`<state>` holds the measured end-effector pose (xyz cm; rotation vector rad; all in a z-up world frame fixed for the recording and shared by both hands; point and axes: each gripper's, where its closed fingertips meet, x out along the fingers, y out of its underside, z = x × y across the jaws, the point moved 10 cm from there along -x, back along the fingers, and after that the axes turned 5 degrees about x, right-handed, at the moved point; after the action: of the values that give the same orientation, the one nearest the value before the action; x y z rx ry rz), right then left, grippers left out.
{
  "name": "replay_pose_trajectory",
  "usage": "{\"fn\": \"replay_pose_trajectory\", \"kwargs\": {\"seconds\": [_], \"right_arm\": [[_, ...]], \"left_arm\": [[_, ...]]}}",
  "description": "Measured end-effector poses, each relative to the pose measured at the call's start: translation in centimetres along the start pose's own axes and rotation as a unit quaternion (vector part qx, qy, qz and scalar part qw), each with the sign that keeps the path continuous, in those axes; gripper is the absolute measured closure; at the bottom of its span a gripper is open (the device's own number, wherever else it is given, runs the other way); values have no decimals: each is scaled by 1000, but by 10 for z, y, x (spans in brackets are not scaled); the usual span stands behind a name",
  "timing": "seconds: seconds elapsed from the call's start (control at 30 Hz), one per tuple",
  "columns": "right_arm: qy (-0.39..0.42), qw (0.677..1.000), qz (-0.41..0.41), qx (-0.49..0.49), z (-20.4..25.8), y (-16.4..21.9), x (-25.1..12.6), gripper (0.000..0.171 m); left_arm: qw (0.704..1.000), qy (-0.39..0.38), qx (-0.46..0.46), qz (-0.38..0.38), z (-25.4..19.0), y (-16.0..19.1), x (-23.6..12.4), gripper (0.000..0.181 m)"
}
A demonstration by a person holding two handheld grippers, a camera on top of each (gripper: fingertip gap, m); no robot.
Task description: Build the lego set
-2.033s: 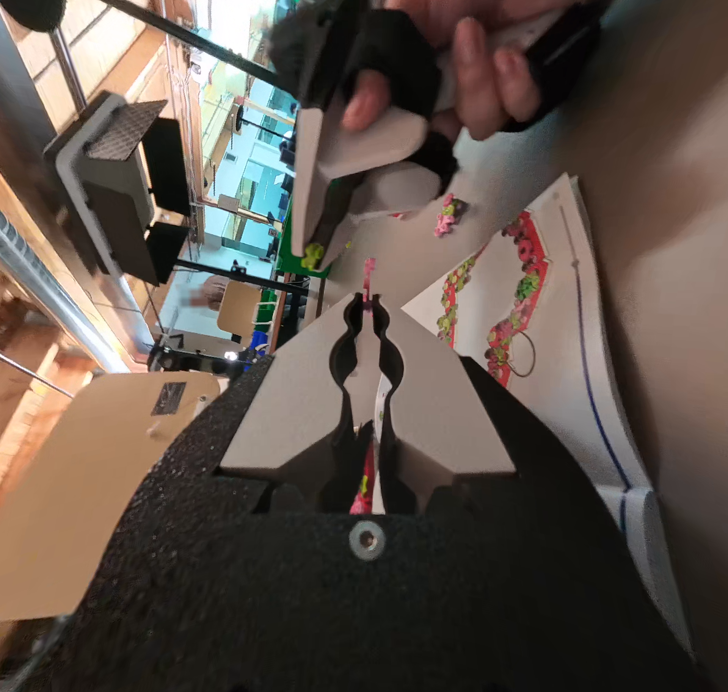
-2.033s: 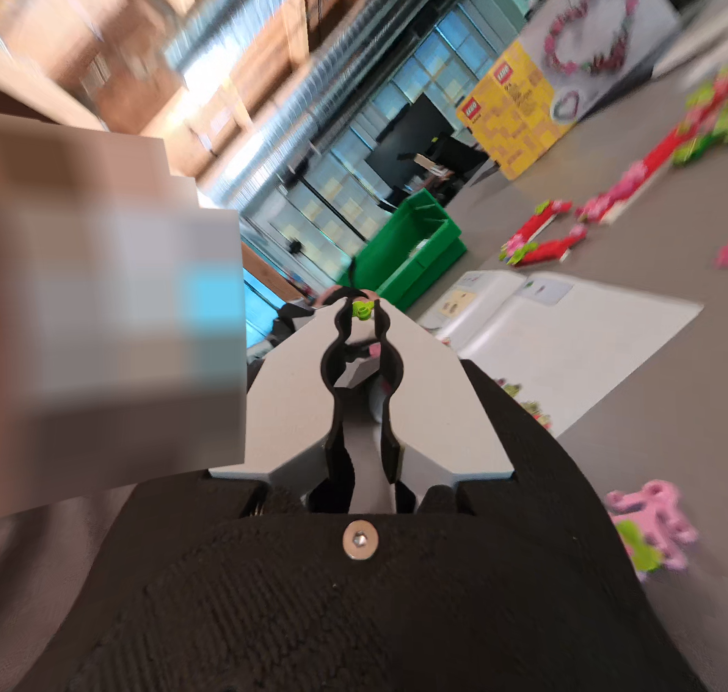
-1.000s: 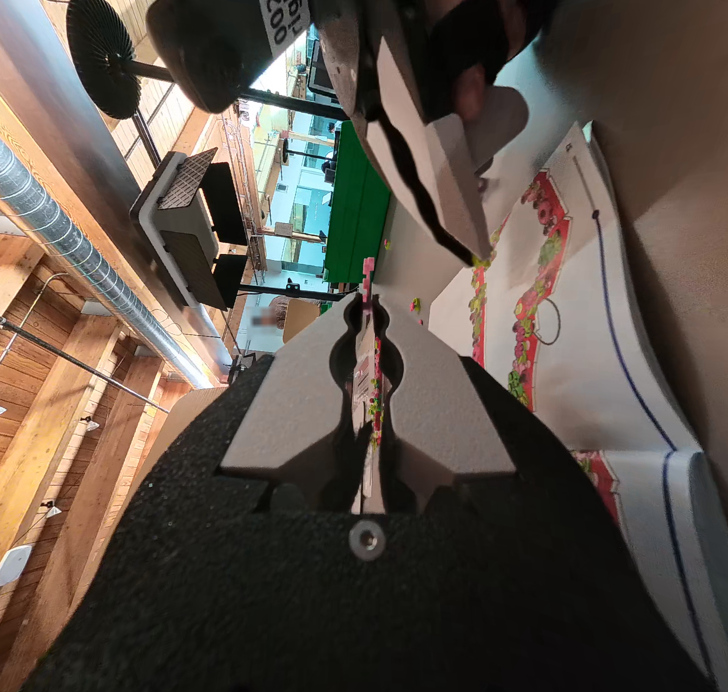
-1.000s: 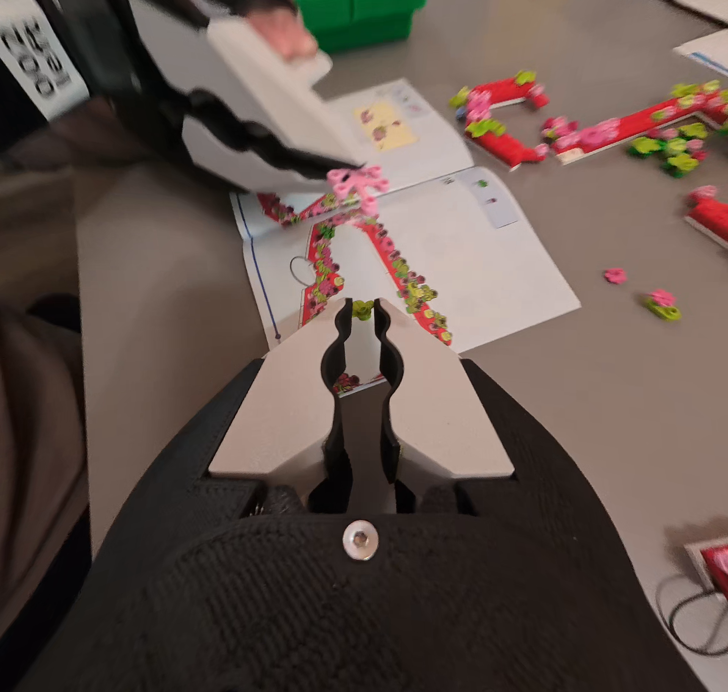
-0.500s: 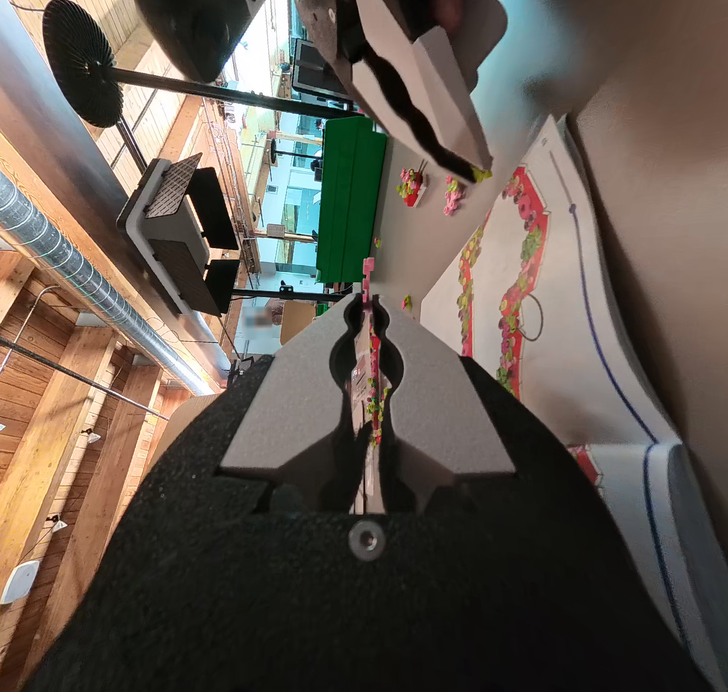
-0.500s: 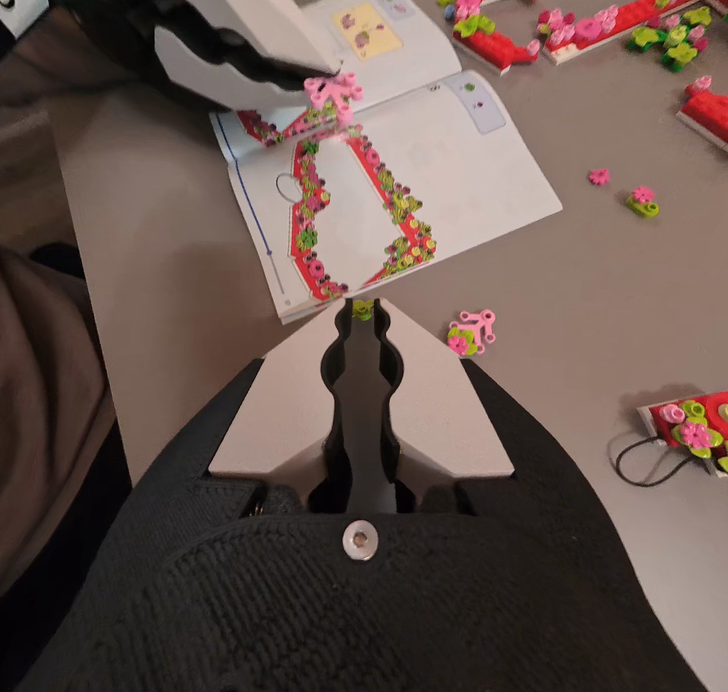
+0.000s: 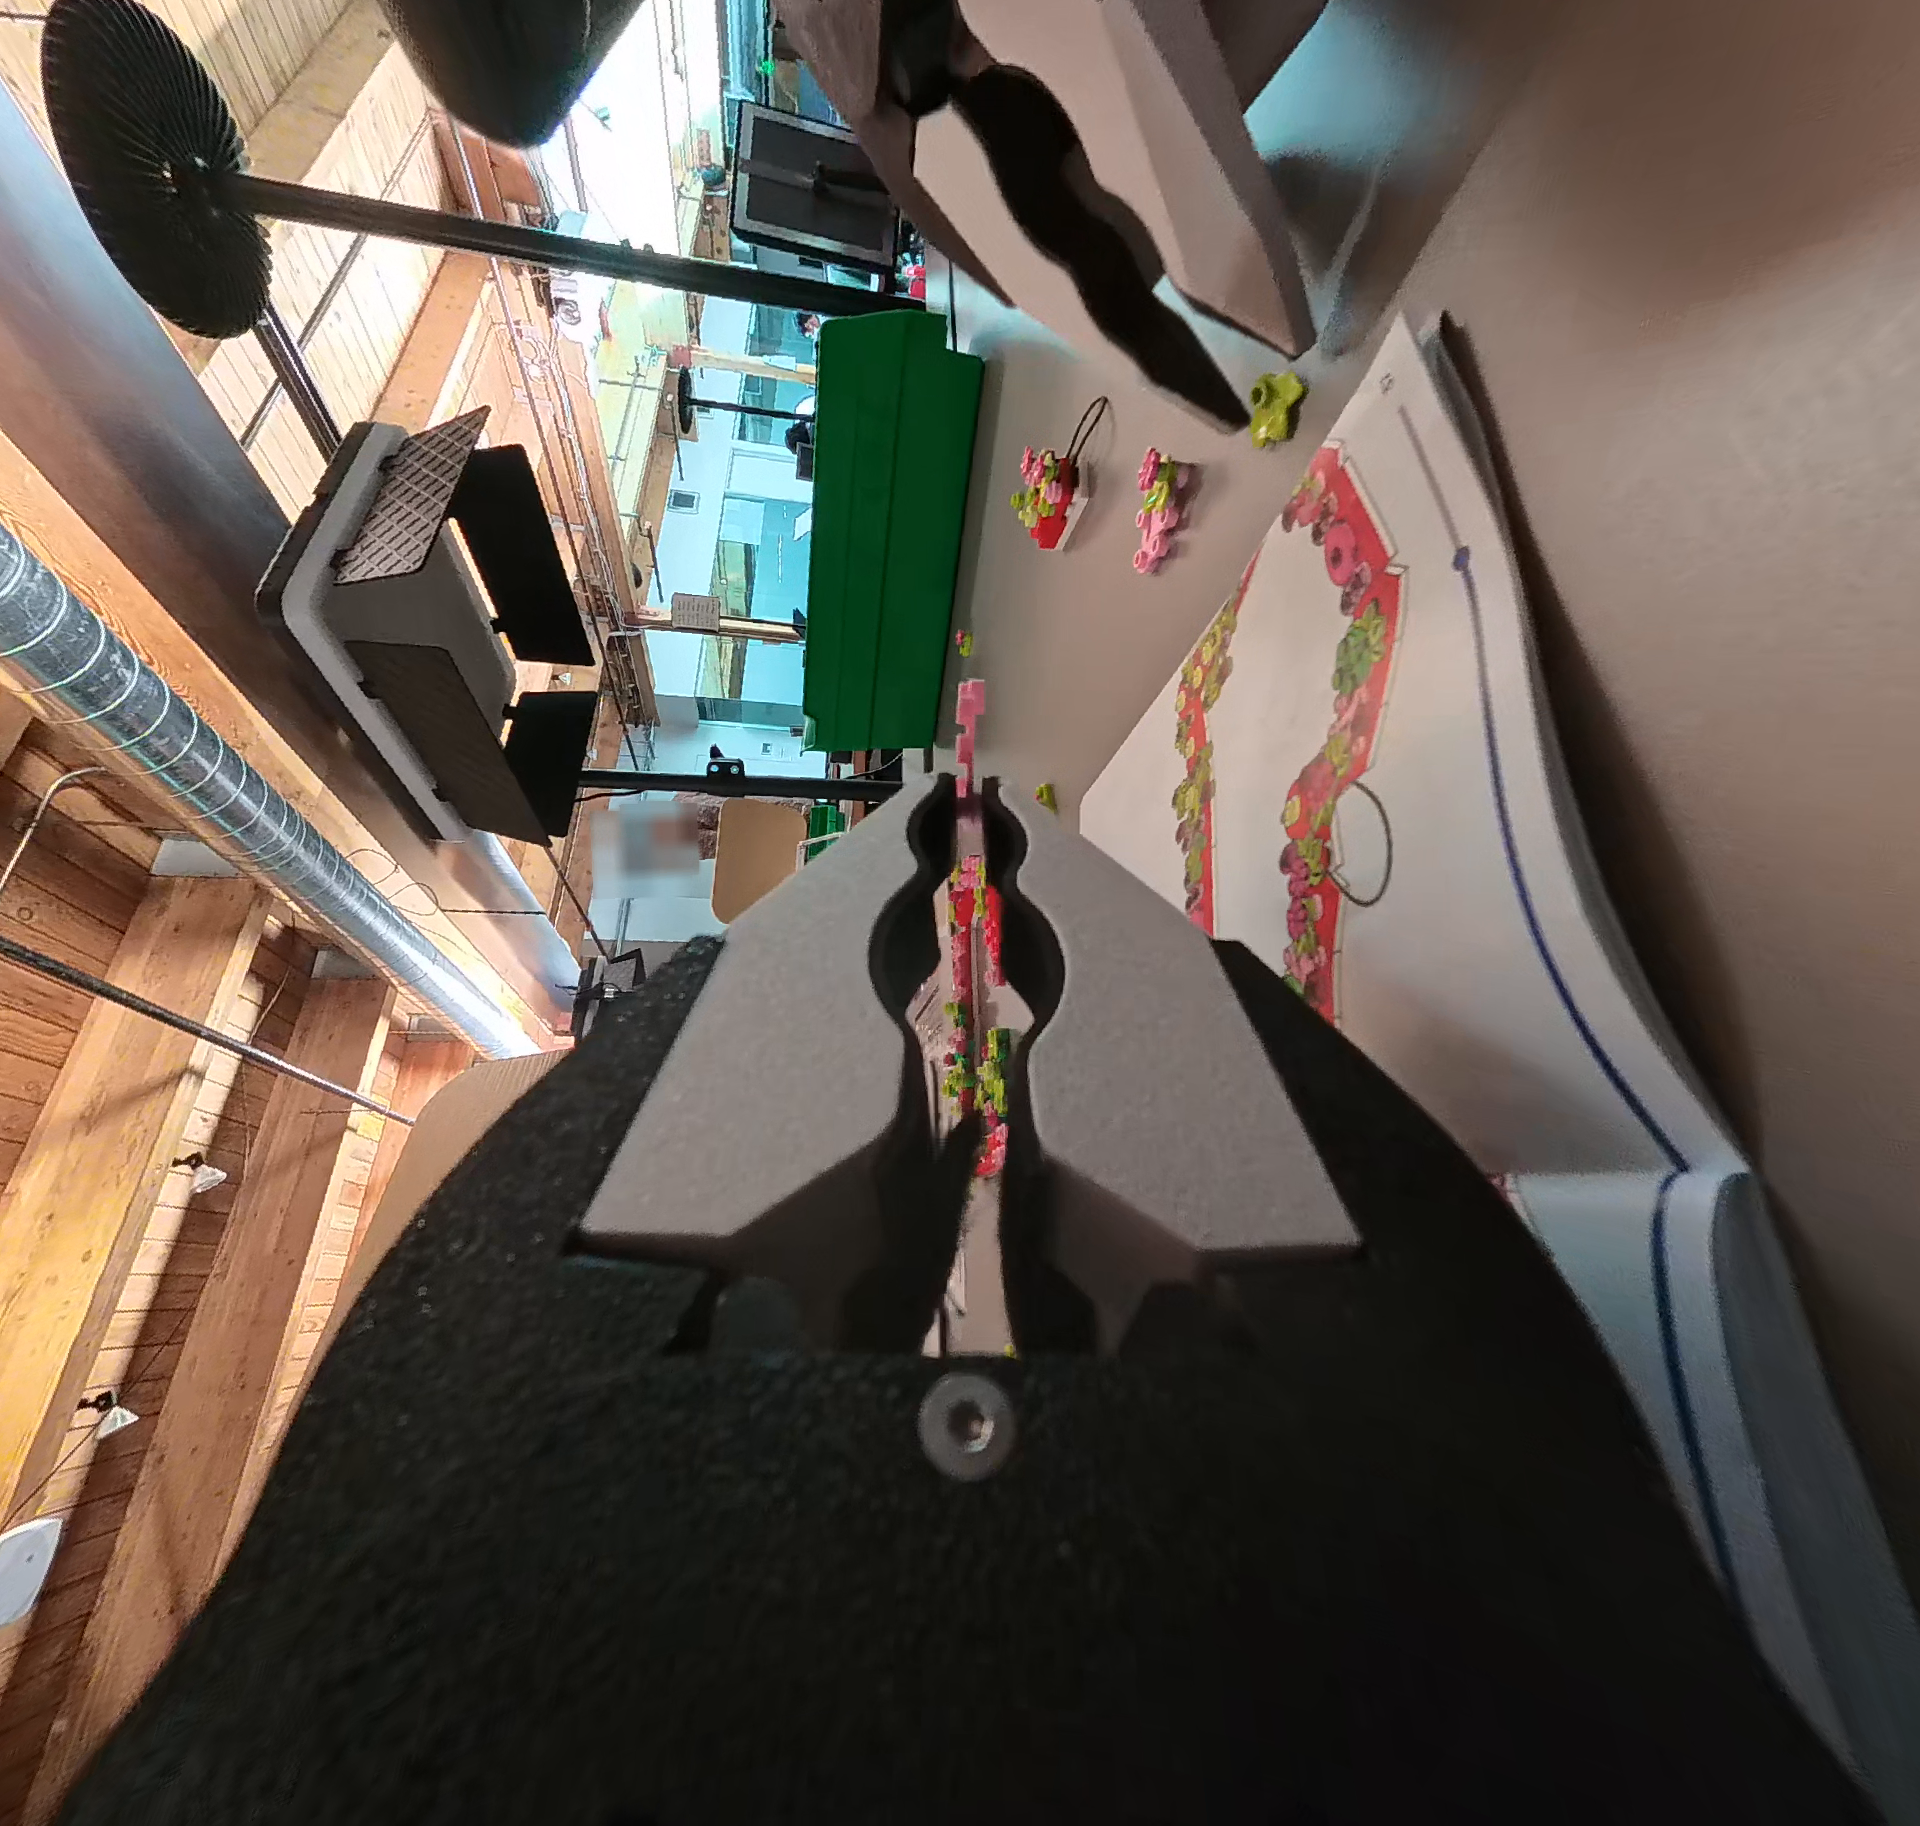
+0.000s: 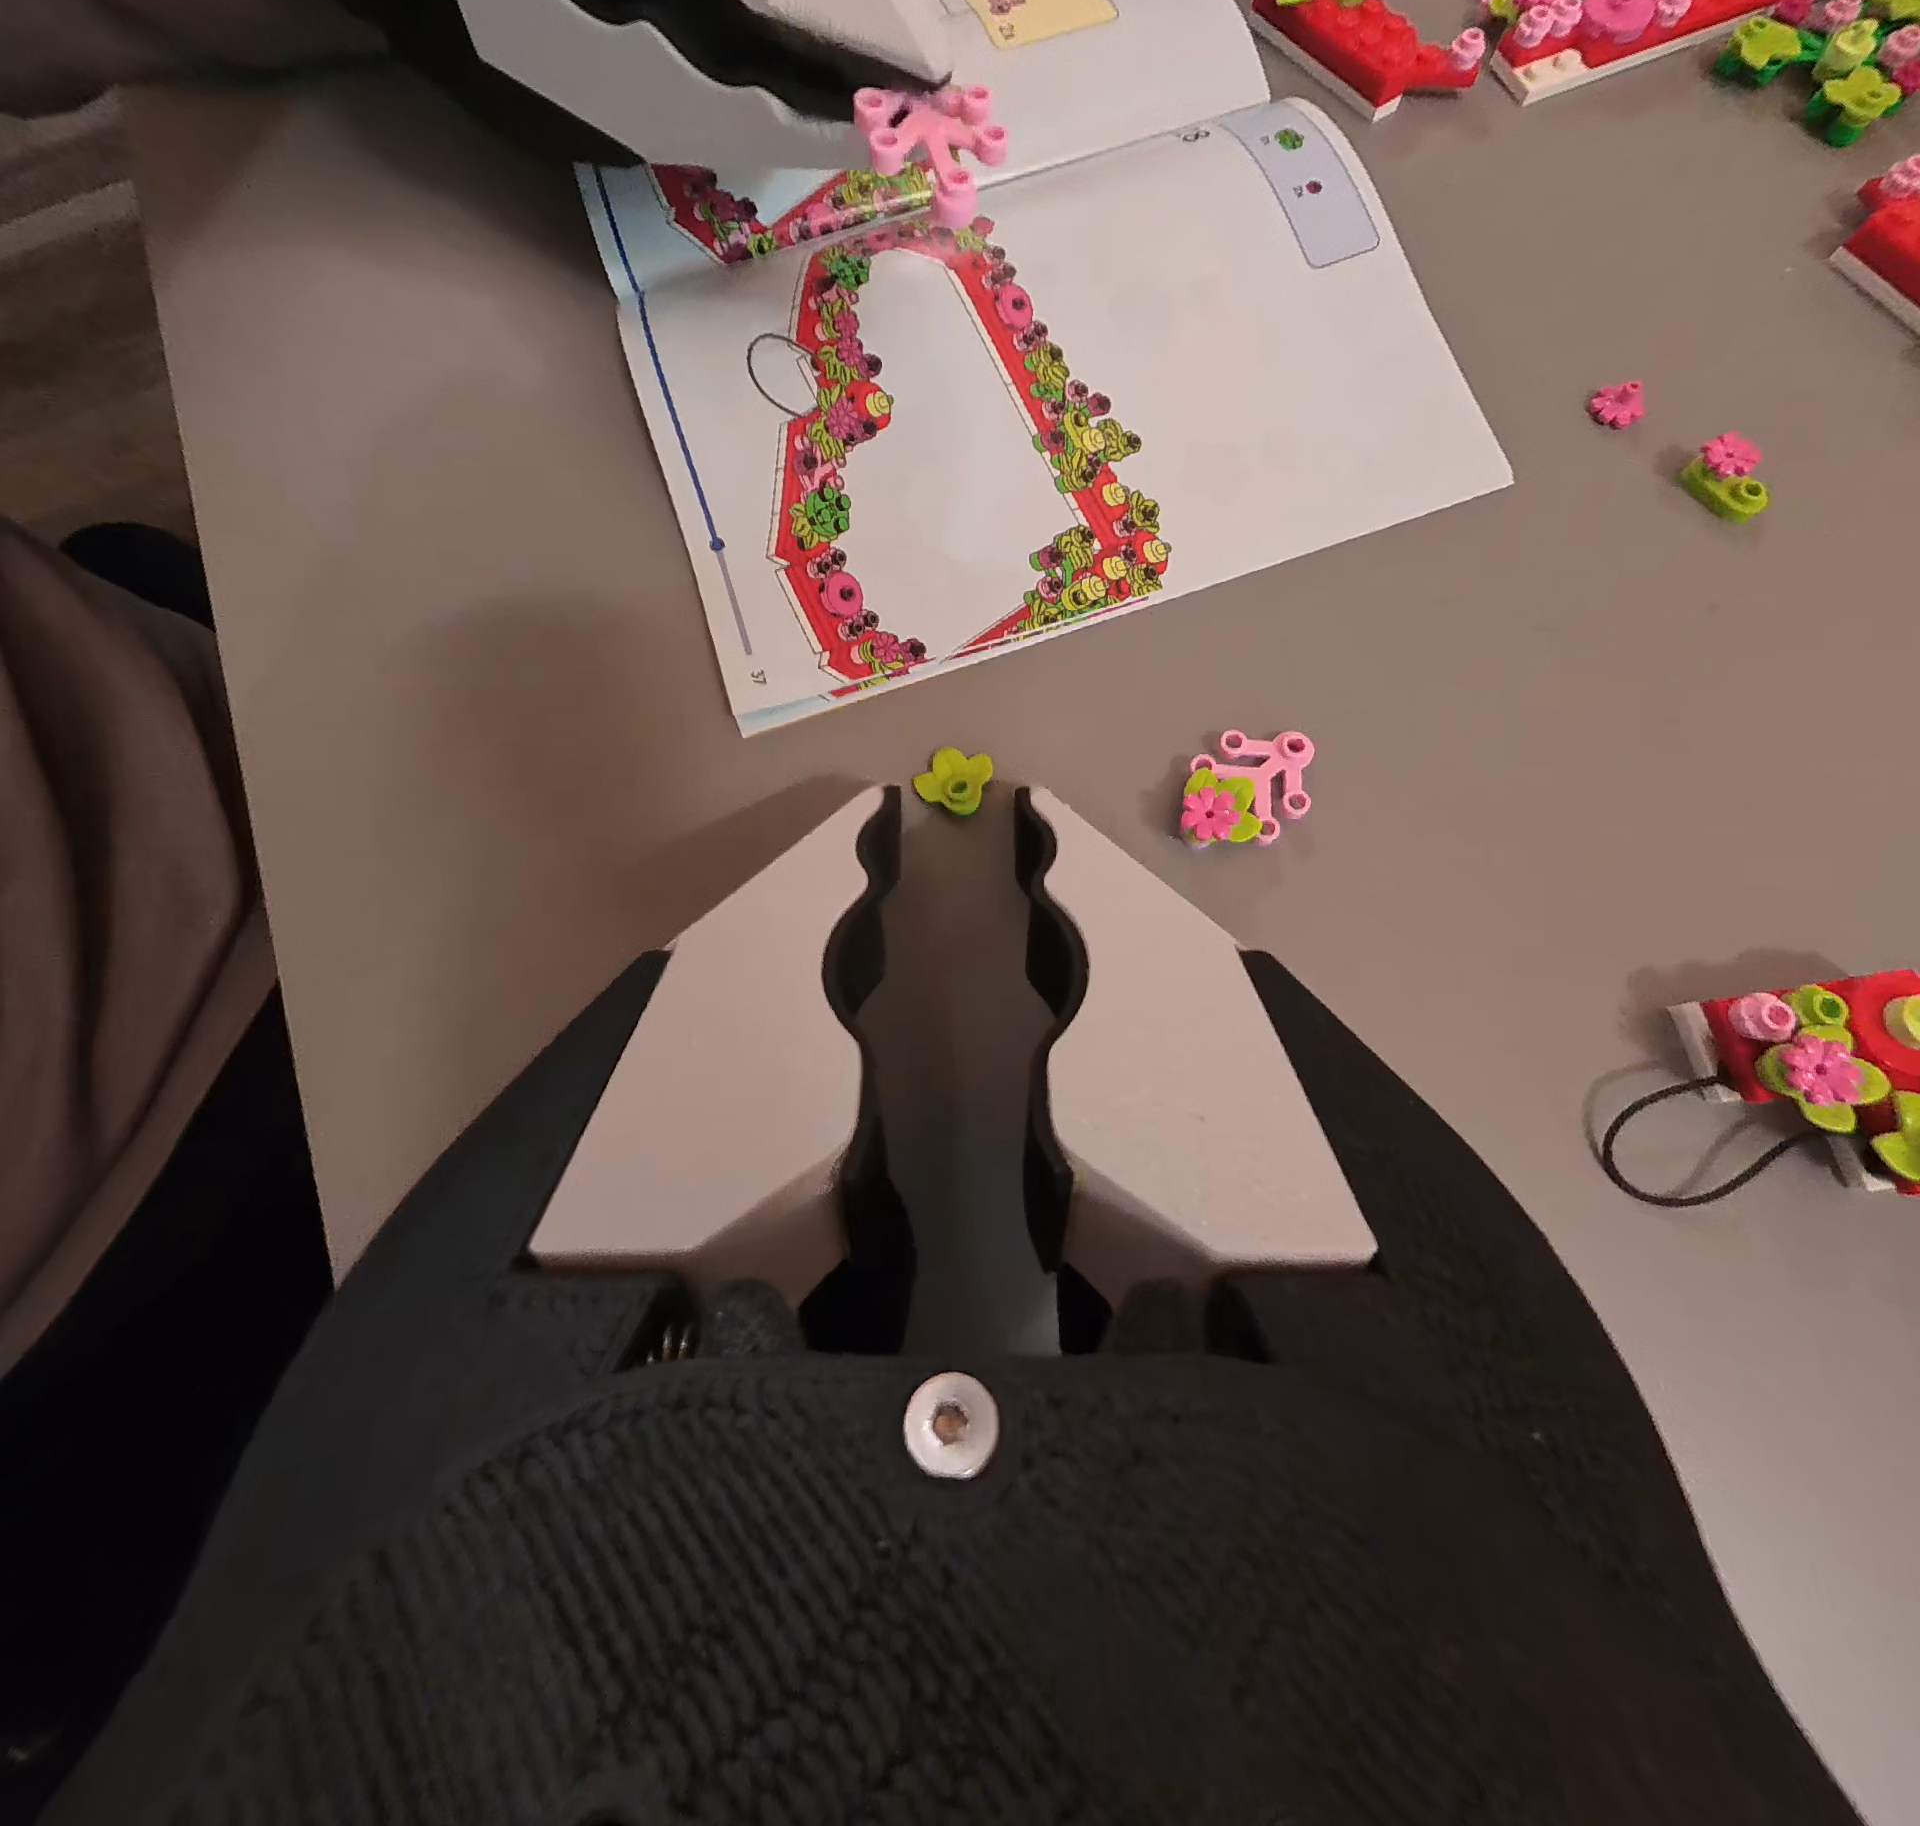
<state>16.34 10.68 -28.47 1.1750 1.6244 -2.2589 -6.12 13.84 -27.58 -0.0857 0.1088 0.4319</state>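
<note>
My left gripper (image 7: 966,789) is shut on a pink branch piece (image 7: 969,732). In the right wrist view it (image 8: 920,88) holds that piece (image 8: 925,140) in the air over the open instruction booklet (image 8: 1195,405). My right gripper (image 8: 954,797) is low over the grey table (image 8: 416,550), its jaws slightly apart. A lime green flower piece (image 8: 953,782) lies on the table between the fingertips, touching neither. In the left wrist view the lime piece (image 7: 1273,407) lies just past the right gripper's tip.
A pink branch with a flower and leaf (image 8: 1247,789) lies right of the lime piece. A red segment with a black cord (image 8: 1818,1059) is farther right. More red segments (image 8: 1351,10) and small loose pieces (image 8: 1725,477) lie beyond. A green bin (image 7: 883,529) stands far back. The table edge and a person's clothing are at left. Left tips to right tips: about 11 cm.
My right gripper came down to the table just in front of the booklet and its jaws parted, leaving the lime piece on the table. The left gripper kept holding the pink branch.
</note>
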Motion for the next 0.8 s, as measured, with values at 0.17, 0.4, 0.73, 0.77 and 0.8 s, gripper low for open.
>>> {"fn": "replay_pose_trajectory", "kwargs": {"seconds": [0.17, 0.4, 0.73, 0.77, 0.8], "right_arm": [[-2, 1000, -14, -23, 1, 0, -1, 155], [-11, 998, -3, -55, 1, 0, 2, 161], [-16, 998, -7, -57, -1, 0, 1, 164], [-16, 998, -6, -59, 0, 0, 1, 165], [-15, 998, -4, -60, 0, 0, 2, 165]], "left_arm": [[1000, 5, -1, -1, -1, 0, 1, 179], [1000, 10, -2, -2, -2, -1, 1, 179], [1000, 18, -4, -3, -3, -1, 2, 179], [1000, 20, -5, -3, -3, -1, 2, 179], [1000, 20, -5, -3, -3, 0, 2, 179]]}}
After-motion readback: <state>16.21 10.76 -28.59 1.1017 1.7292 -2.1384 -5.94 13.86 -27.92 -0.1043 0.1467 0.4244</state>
